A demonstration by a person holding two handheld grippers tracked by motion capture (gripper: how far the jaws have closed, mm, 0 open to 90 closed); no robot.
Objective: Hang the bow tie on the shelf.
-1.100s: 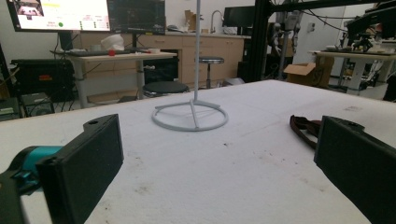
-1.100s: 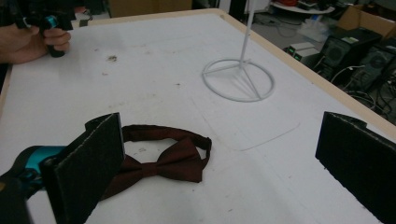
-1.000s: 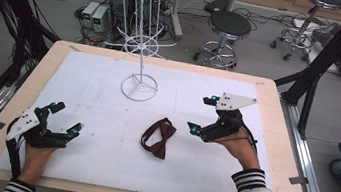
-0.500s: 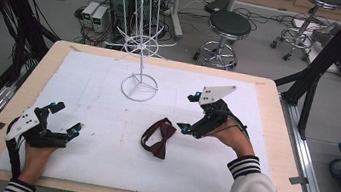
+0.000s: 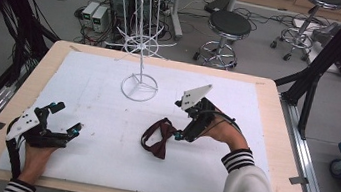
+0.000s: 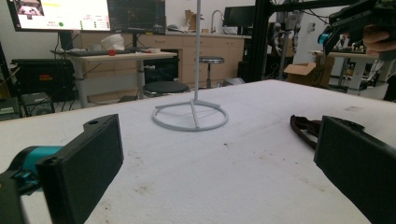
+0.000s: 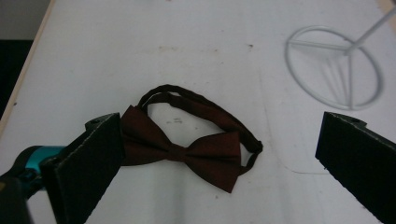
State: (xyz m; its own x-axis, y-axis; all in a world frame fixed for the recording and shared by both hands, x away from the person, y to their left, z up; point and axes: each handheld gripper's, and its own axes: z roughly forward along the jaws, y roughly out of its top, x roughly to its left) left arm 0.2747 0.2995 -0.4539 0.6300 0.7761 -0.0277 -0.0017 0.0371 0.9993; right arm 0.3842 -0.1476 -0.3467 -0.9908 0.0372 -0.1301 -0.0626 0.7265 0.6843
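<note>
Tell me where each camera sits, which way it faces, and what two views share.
High view: above the table, looking forward and down; forearms, both tools.
Left gripper view: on the left tool, low, facing across to the wire stand; own jaws.
Right gripper view: on the right tool, looking down on the bow tie; own jaws.
Shared: stand and bow tie appear in all three.

wooden table (image 5: 269, 97), white mat (image 5: 105, 117); bow tie (image 5: 158, 139), wire stand (image 5: 138, 87) on mat
</note>
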